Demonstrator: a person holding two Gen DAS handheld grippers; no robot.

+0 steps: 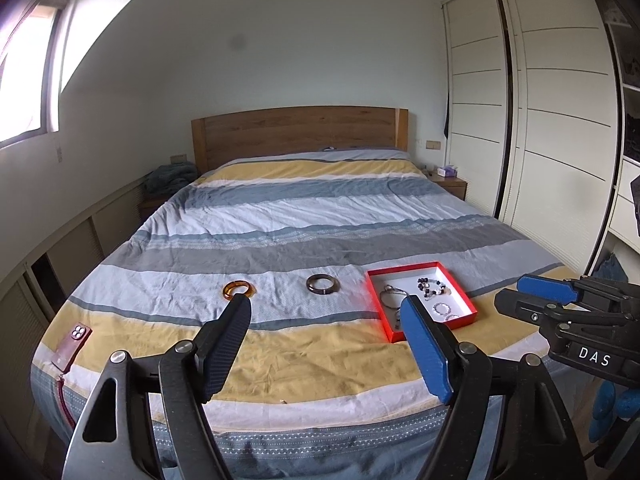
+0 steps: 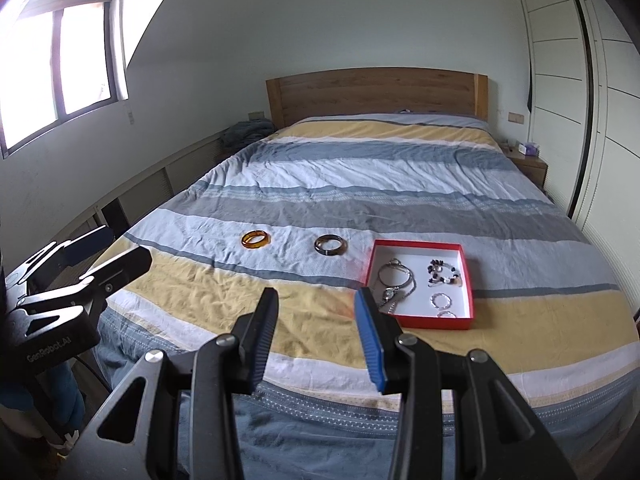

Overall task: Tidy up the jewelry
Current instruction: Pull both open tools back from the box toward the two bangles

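An amber bangle (image 1: 239,290) (image 2: 255,239) and a dark brown bangle (image 1: 322,283) (image 2: 330,245) lie on the striped bed cover. To their right stands a red box (image 1: 468,300) (image 2: 466,280) with a white inside, holding a silver bangle, a watch, a beaded bracelet and small rings. My left gripper (image 1: 326,308) is open and empty, held above the bed's foot, short of the bangles. My right gripper (image 2: 316,300) is open and empty, near the box's front left corner. Each gripper shows at the edge of the other's view.
A red phone (image 1: 72,346) lies at the bed's front left corner. A wooden headboard (image 1: 300,132) stands at the far end. A bedside table (image 1: 450,184) and white wardrobe doors (image 1: 560,120) are on the right. A window is on the left wall.
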